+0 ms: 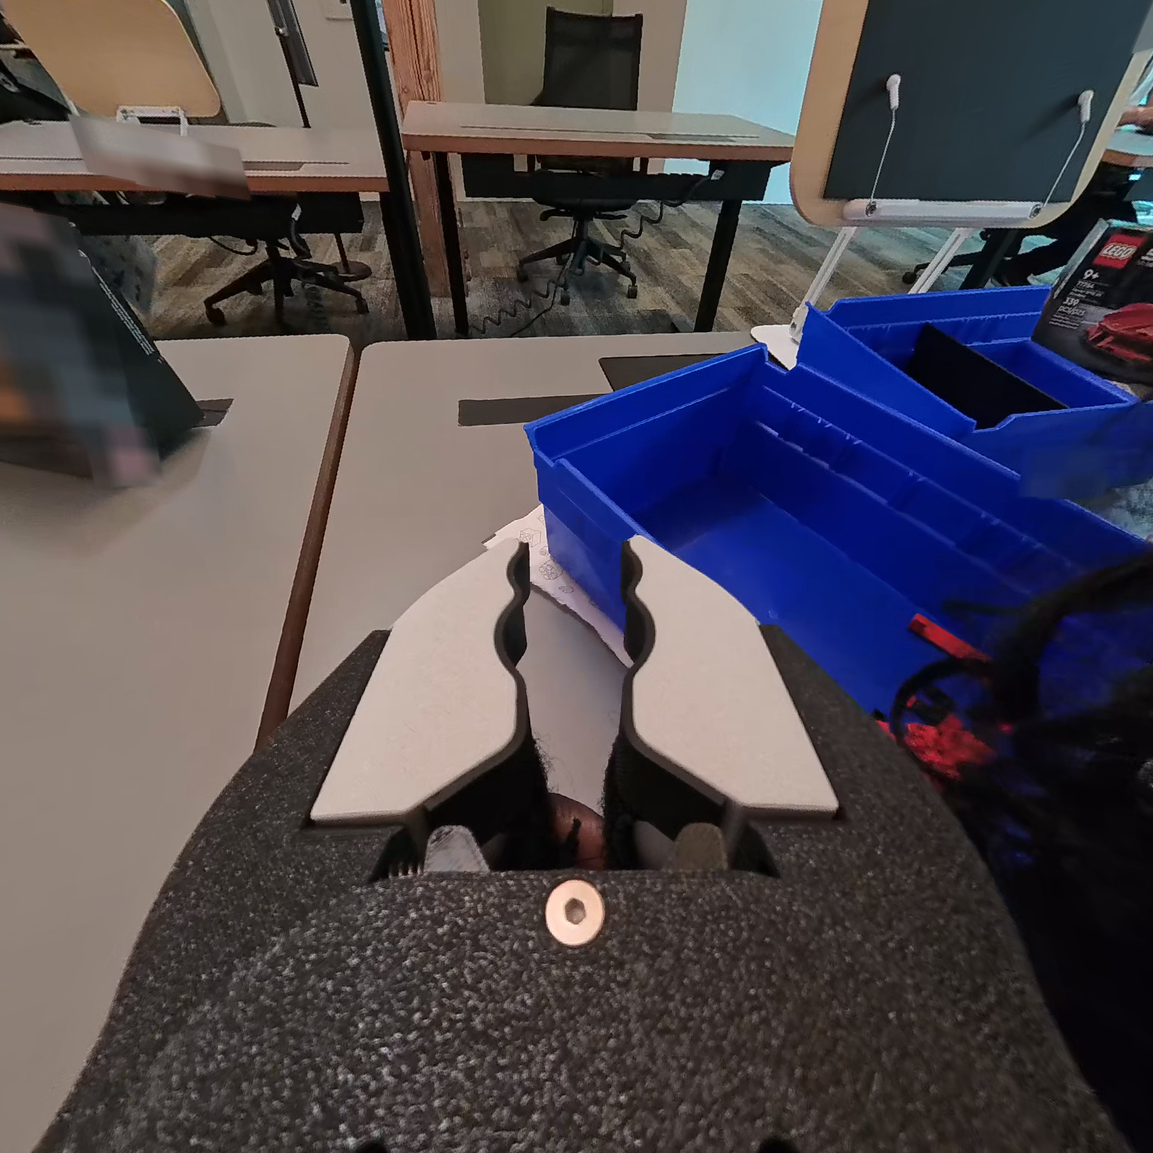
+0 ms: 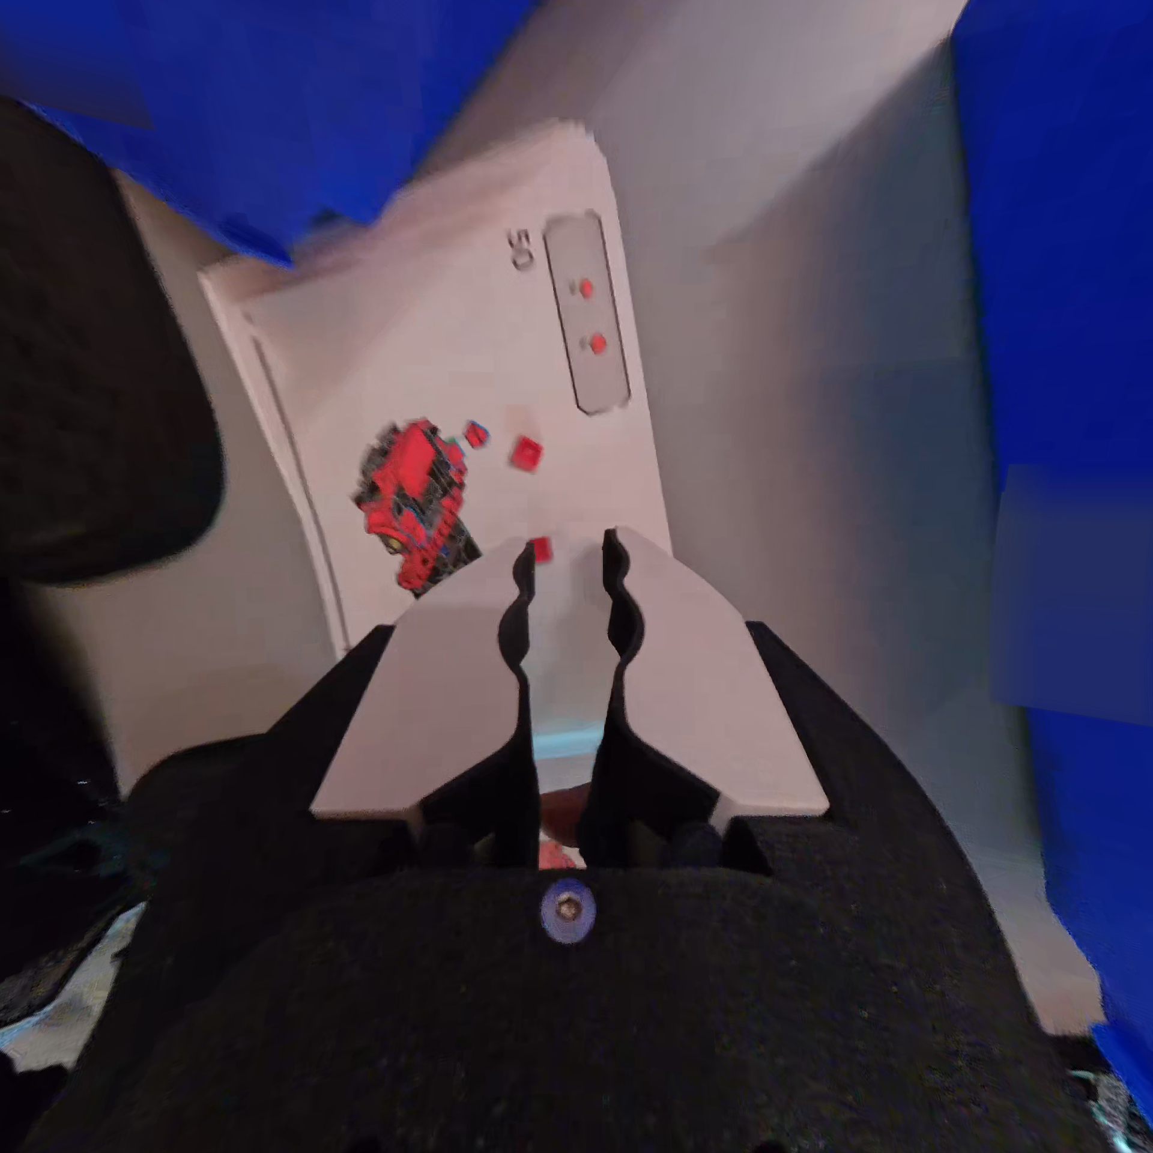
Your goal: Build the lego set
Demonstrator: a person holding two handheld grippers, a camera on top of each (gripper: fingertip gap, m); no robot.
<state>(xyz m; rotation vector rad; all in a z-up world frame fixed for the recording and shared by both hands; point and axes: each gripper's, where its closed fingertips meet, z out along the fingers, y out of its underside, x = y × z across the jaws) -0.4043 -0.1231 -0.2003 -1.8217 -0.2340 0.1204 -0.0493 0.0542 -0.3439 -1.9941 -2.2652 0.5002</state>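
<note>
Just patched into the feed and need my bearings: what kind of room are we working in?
Probably an open office: grey desks with wooden edging, a black mesh swivel chair on patterned carpet, and a felt-faced desk divider panel.

Left tool (image 1: 571,555): two flat pale grey fingers (image 1: 437,686) that widen toward the back, each with a wavy black inner edge. They sit in a black, grainy, speckled body (image 1: 561,1029) with rounded shoulders. A silver countersunk screw (image 1: 574,913) lies in the body just behind the finger roots. Right tool (image 2: 568,543) has the same build; its picture is blurred, and its screw (image 2: 567,909) looks bluish.
</note>
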